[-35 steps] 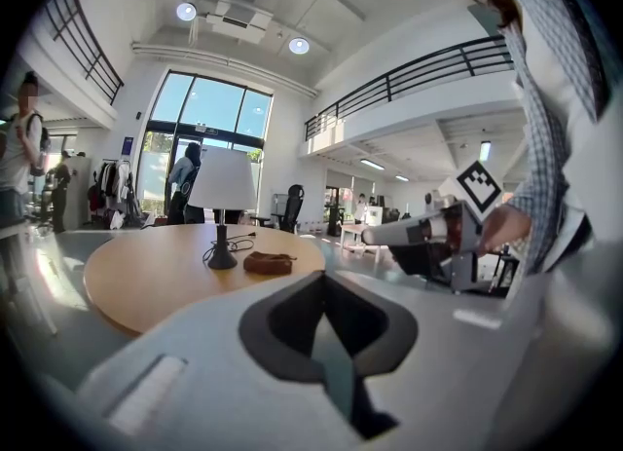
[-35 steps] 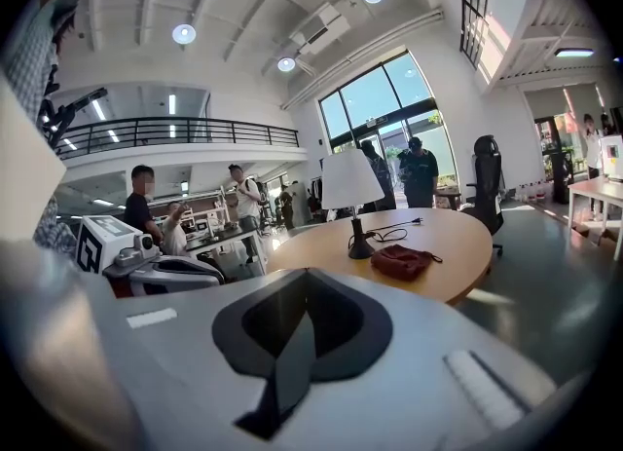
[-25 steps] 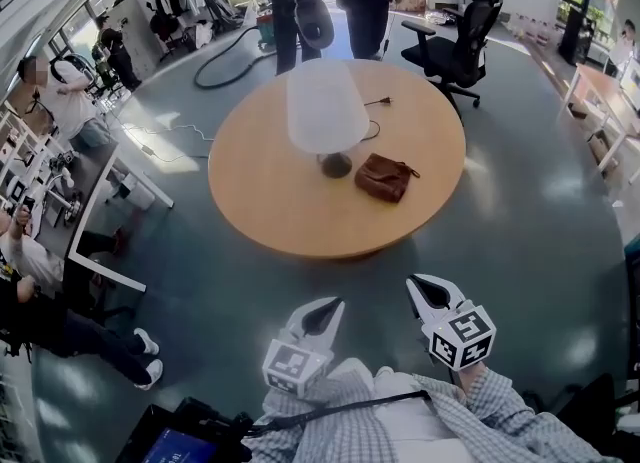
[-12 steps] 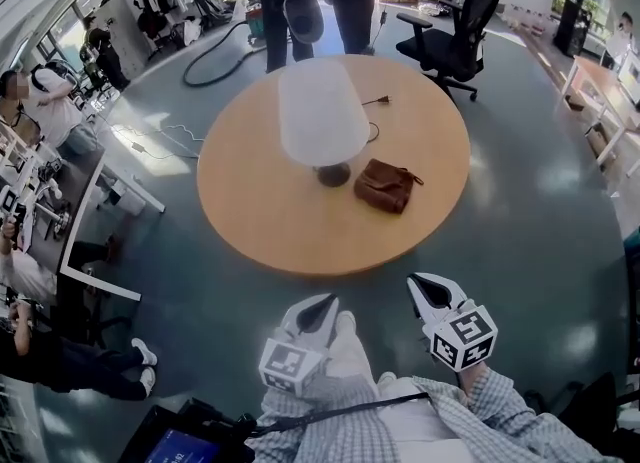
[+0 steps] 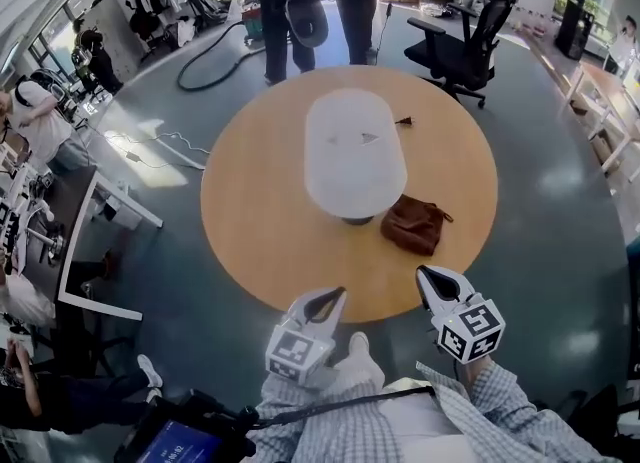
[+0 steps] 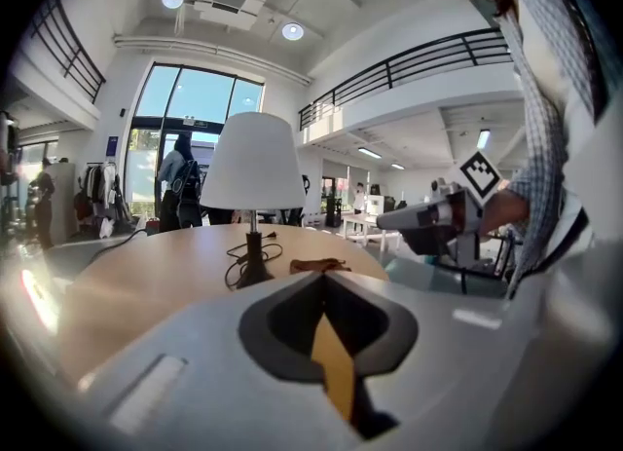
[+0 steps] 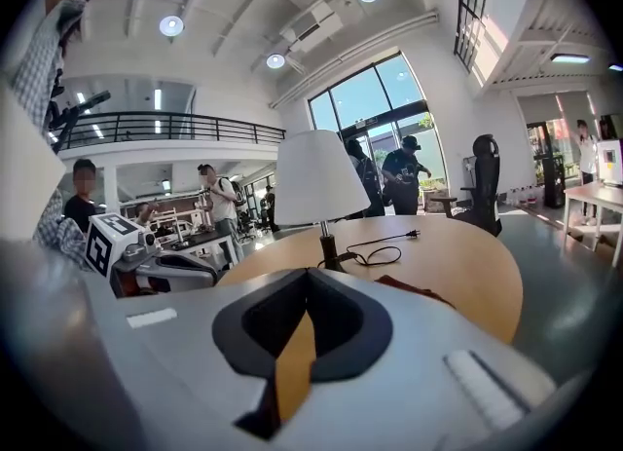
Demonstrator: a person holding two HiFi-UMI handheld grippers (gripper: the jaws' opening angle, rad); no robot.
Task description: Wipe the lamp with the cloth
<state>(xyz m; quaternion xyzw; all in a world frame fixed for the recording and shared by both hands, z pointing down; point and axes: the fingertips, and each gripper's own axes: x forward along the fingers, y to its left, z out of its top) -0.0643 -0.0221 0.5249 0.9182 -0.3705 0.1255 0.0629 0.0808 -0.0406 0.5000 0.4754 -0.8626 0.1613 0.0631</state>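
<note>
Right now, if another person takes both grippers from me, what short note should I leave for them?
Left gripper: shut, empty, at the near edge of the table.
Right gripper: shut, empty, also at the near edge.
Lamp: upright near the middle of the table; its plug lies loose on the tabletop.
Cloth: brown, crumpled, on the table just right of the lamp's base, nearer the right gripper.
Done: nothing yet; the cloth is not picked up.
Left: grasp the cloth, probably with the right gripper, then wipe the lamp.
</note>
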